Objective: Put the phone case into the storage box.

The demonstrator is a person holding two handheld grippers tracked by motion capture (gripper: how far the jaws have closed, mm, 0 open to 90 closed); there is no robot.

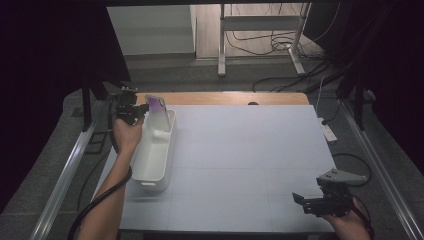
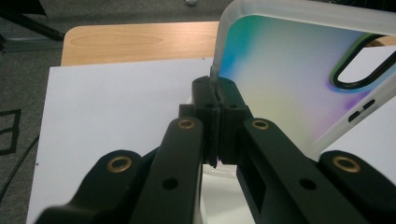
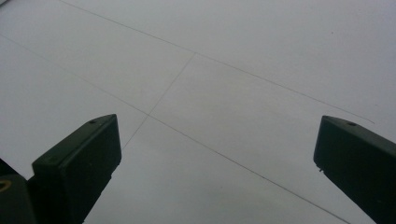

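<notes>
Pinching phone case edge, left hand-held gripper closed.

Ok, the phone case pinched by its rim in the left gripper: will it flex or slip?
The phone case likely flexes somewhat: thin translucent rim, open camera cutout. The left gripper, shut on one edge only, might let it pivot. It looks light, so dropping into the white bin seems low risk.
</notes>
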